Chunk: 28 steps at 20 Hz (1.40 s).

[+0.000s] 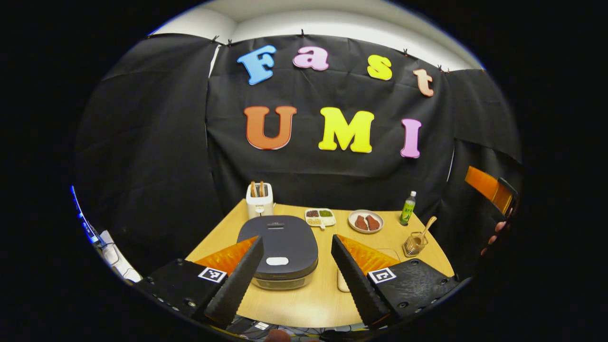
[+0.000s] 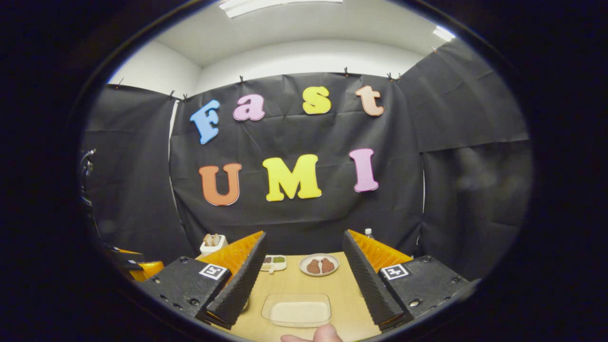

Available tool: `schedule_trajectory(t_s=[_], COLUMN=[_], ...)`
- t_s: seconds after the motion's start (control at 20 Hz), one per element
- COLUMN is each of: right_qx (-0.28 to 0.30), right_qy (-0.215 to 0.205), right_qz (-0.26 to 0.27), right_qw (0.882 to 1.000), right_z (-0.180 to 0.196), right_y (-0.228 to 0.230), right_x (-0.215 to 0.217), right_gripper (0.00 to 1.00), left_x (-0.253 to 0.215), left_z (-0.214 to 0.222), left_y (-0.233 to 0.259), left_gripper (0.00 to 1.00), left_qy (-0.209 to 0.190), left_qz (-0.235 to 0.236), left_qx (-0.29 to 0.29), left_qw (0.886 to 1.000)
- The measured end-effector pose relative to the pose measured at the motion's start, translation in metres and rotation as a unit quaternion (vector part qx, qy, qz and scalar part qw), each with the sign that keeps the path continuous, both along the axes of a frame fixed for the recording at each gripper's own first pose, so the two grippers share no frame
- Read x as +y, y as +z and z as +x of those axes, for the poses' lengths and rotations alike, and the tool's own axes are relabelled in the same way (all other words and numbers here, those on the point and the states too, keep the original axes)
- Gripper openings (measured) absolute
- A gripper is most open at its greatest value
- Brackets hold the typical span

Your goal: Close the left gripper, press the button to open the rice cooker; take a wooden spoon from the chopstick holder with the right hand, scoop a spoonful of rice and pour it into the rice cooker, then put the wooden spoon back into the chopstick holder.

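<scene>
We face a black cloth wall behind a light wooden table (image 1: 304,304). Nothing of the task appears done yet. The rice cooker (image 1: 280,249) sits closed at the table's middle, its pale button (image 1: 277,261) on the near part of the lid. The left gripper (image 1: 297,270) hovers above it with its fingers spread wide, so it must first close before pressing. The wooden spoon (image 1: 426,227) stands untouched in the chopstick holder (image 1: 415,244), near the table's right edge, beside a green bottle (image 1: 407,209). In the right gripper view, the right gripper (image 2: 304,280) is also wide apart and empty, above a clear tray of rice (image 2: 296,309) at the near edge. Open tabletop lies between cooker and holder; a toaster (image 1: 259,199), a divided dish (image 1: 320,217) and a plate (image 1: 365,221) line the far side.
</scene>
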State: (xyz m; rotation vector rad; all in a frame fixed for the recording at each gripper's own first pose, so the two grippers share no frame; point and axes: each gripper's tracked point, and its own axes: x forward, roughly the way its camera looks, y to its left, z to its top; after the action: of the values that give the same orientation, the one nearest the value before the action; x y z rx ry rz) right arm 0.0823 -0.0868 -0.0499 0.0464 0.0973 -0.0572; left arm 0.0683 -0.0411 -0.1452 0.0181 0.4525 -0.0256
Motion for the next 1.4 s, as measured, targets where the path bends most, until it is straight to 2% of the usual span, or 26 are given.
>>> schedule_trajectory(t_s=[0.1,0.15,0.25,0.35,0.45,0.5,0.55,0.6,0.65,0.7,0.9,0.95,1.0,1.4], right_qx=[0.008,0.013,0.020,0.023,0.028,0.029,0.029,0.028,0.029,0.032,0.042,0.045,0.048,0.079], right_qy=[-0.006,-0.009,-0.017,-0.030,-0.042,-0.048,-0.053,-0.059,-0.064,-0.068,-0.082,-0.085,-0.087,-0.075], right_qz=[0.000,0.000,0.001,0.002,-0.001,-0.003,-0.004,-0.004,-0.005,-0.006,-0.005,-0.004,-0.004,0.001], right_qw=[1.000,1.000,1.000,0.999,0.999,0.998,0.998,0.998,0.997,0.997,0.996,0.995,0.995,0.994], right_z=[0.008,0.011,0.015,0.020,0.023,0.024,0.026,0.027,0.027,0.027,0.028,0.028,0.028,0.033], right_y=[-0.007,-0.011,-0.016,-0.020,-0.025,-0.028,-0.029,-0.030,-0.032,-0.036,-0.047,-0.050,-0.053,-0.076], right_x=[-0.012,-0.018,-0.030,-0.045,-0.057,-0.062,-0.067,-0.072,-0.077,-0.080,-0.092,-0.095,-0.097,-0.087], right_gripper=[1.00,1.00,1.00,1.00,1.00,1.00,1.00,1.00,1.00,1.00,1.00,1.00,1.00,1.00], left_x=[0.004,0.005,0.004,0.001,0.007,0.010,0.008,0.006,0.006,0.007,0.023,0.026,0.030,0.043], left_z=[0.012,0.013,0.022,0.033,0.046,0.047,0.050,0.051,0.054,0.056,0.066,0.068,0.070,0.075], left_y=[-0.018,-0.026,-0.045,-0.065,-0.084,-0.089,-0.095,-0.104,-0.109,-0.116,-0.137,-0.142,-0.144,-0.165], left_gripper=[0.93,0.84,0.53,0.46,0.45,0.26,0.06,0.05,0.09,0.00,0.00,0.10,0.00,0.00], left_qy=[-0.003,-0.001,0.004,-0.001,0.010,0.023,0.019,0.017,0.011,0.004,0.000,0.002,0.005,0.022], left_qz=[0.001,-0.001,-0.005,-0.011,-0.016,-0.023,-0.029,-0.037,-0.041,-0.039,-0.017,-0.012,-0.008,-0.018], left_qx=[0.028,0.042,0.067,0.100,0.126,0.135,0.144,0.151,0.159,0.167,0.189,0.194,0.197,0.213], left_qw=[1.000,0.999,0.998,0.995,0.992,0.990,0.989,0.988,0.986,0.985,0.982,0.981,0.980,0.977])
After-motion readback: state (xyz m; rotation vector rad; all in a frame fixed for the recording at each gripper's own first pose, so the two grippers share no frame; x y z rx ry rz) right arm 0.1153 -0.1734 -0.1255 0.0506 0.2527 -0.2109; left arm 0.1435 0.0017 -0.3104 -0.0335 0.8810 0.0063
